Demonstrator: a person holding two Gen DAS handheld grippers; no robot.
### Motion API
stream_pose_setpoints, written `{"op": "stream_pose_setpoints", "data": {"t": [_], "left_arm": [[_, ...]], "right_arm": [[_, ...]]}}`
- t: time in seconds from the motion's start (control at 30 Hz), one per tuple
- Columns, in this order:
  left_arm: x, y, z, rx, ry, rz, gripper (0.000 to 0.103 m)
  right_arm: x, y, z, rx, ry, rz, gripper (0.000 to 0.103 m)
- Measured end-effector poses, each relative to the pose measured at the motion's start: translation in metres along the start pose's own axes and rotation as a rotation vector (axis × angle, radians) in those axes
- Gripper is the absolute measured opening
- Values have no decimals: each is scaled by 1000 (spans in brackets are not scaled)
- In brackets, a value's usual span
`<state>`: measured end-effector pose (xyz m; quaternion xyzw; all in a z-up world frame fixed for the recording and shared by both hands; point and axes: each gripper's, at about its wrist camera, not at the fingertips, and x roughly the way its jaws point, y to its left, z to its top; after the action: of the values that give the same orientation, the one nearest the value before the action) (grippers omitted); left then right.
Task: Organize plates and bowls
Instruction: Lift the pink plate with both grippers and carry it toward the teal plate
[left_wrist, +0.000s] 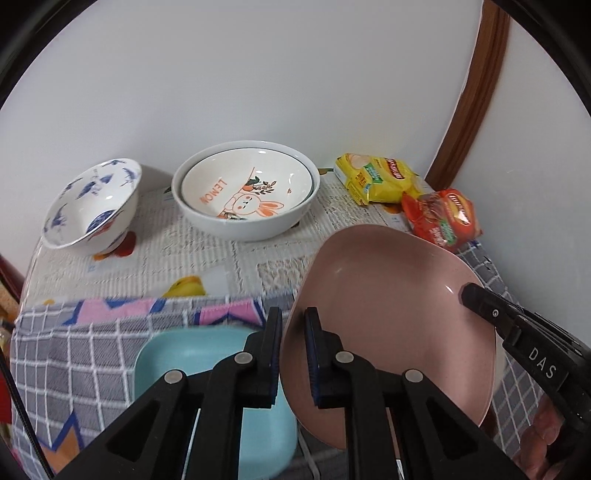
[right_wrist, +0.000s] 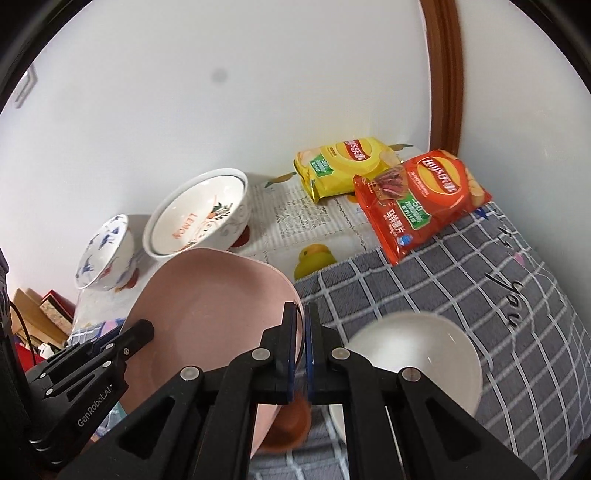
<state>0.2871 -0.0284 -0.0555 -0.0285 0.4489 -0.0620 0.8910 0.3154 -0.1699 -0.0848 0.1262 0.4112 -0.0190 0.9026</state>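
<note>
Both grippers hold a pink plate (left_wrist: 391, 317), tilted above the table. My left gripper (left_wrist: 293, 325) is shut on its left rim. My right gripper (right_wrist: 301, 321) is shut on its right rim; the plate also shows in the right wrist view (right_wrist: 207, 302). A light blue plate (left_wrist: 184, 362) lies under the left gripper. A white bowl (right_wrist: 417, 343) sits under the right gripper on the checked cloth (right_wrist: 461, 280). At the back stand a large white bowl holding a rabbit "LEMON" plate (left_wrist: 243, 192) and a blue-patterned bowl (left_wrist: 92, 206).
A yellow chip bag (right_wrist: 343, 166) and a red chip bag (right_wrist: 417, 199) lie at the back right by the wall. A brown wooden frame (left_wrist: 476, 88) rises at the right. Boxes (right_wrist: 37, 310) sit beyond the table's left edge.
</note>
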Motion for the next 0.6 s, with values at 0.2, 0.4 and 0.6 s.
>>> {"op": "stream_pose_setpoints", "data": {"t": [0.2,0.4,0.6], "left_arm": [[-37,2,-22,-9,-24,-3,12],[-66,5,-42,-7,-45,-5,11],[-88,8,-56,-5,-59,3,11]], "right_arm": [[-36,7,-25,5,-16,5,4],[-64,10,-47,16,-28,24,4],[-84,17,-63,13,-45,34,5]]}}
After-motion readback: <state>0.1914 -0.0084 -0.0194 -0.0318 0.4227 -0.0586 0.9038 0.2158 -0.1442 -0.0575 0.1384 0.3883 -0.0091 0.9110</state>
